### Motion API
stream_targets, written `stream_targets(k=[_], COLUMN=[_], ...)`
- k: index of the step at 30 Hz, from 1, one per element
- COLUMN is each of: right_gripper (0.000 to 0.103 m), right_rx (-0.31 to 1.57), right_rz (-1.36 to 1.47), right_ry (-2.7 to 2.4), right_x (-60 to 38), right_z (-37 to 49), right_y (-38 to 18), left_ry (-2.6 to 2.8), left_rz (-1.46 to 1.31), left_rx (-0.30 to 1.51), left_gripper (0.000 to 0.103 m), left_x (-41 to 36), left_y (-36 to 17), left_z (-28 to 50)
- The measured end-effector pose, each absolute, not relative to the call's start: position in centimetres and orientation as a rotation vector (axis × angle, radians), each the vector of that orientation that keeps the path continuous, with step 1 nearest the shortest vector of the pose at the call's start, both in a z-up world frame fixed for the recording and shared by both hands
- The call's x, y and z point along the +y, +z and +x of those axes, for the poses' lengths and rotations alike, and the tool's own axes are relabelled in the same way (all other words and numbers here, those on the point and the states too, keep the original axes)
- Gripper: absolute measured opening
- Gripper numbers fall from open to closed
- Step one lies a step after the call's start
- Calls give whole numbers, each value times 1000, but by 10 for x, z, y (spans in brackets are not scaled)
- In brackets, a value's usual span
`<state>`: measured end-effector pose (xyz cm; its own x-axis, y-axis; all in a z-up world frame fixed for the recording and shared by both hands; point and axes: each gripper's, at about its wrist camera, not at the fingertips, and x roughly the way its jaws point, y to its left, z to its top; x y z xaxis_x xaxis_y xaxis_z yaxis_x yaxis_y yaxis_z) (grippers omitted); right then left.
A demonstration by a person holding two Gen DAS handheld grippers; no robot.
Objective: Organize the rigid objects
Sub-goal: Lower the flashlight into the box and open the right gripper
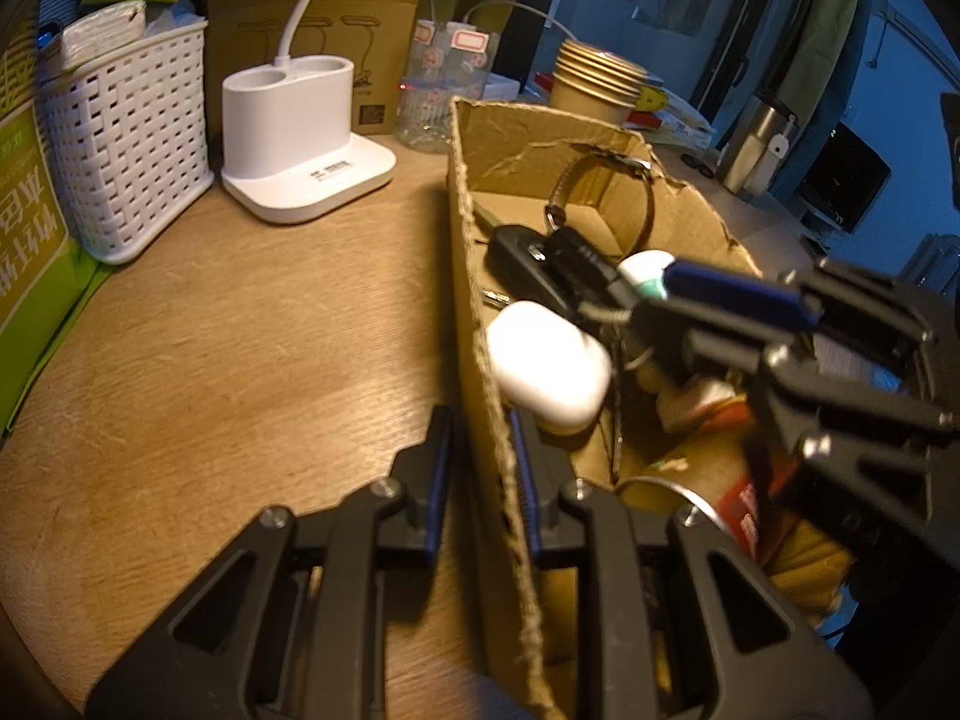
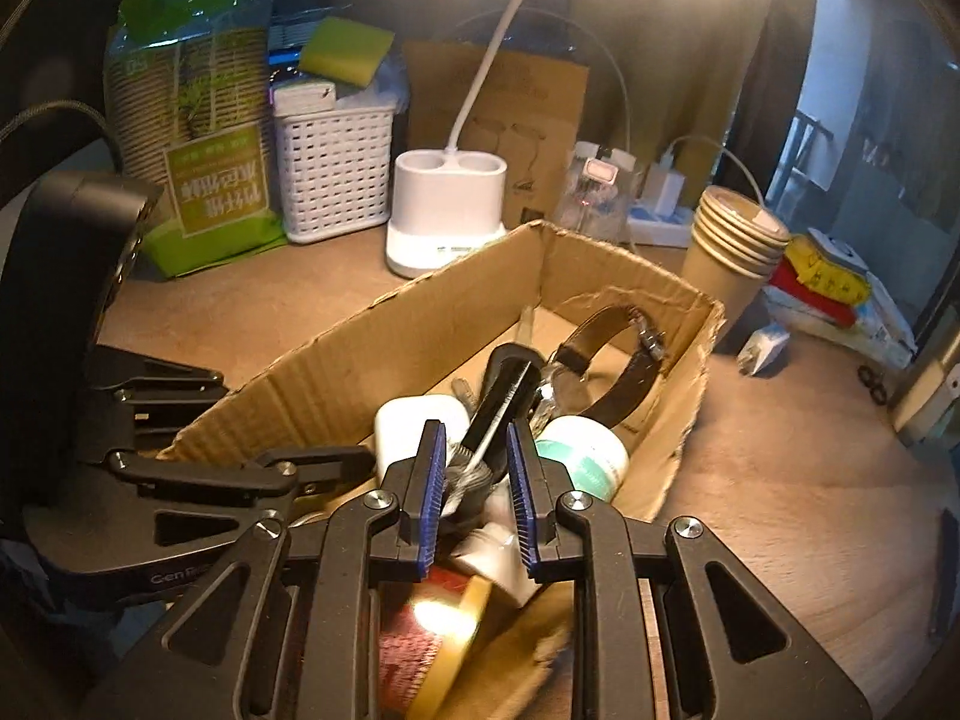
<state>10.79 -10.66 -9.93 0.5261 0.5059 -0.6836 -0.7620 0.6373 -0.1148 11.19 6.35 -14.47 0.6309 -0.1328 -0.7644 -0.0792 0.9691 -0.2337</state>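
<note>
A torn cardboard box [image 1: 474, 276] [image 2: 372, 354] on the wooden desk holds a white earbud case [image 1: 549, 363] [image 2: 414, 420], a black car key [image 1: 522, 261] [image 2: 510, 384], a watch with a brown strap [image 1: 600, 180] [image 2: 624, 354], a white and green jar [image 2: 585, 453] and a red tin [image 2: 432, 642]. My left gripper [image 1: 480, 480] straddles the box's left wall, one finger on each side, shut on it. My right gripper [image 2: 477, 498] [image 1: 636, 294] is over the box interior with its jaws a little apart, above the key and its metal ring; nothing is clamped.
A white lamp base [image 1: 300, 138] [image 2: 447, 213], a white lattice basket [image 1: 126, 132] [image 2: 333, 171], a green package [image 2: 198, 168], stacked paper cups [image 1: 597, 81] [image 2: 735, 246], a clear jar [image 1: 441, 87] and a white charger [image 2: 762, 348] stand around the box.
</note>
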Motion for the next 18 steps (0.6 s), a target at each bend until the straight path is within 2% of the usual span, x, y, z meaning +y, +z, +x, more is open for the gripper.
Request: stream_targets(k=[14,16,18], right_gripper=[23,31,33], right_rx=[682,683,681], right_rz=[-401,-391,-381], right_ry=[768,767,762], right_x=[-116,-118,-120], right_z=[110,110,108], right_y=[-101,-101,-99], left_ry=[-31,-31,-31], left_rz=[-254,-255,-254], left_rx=[891,890,890], left_gripper=[21,21,21], left_x=[63,63,63], left_y=[-145,-145,-145], left_z=[112,112,112])
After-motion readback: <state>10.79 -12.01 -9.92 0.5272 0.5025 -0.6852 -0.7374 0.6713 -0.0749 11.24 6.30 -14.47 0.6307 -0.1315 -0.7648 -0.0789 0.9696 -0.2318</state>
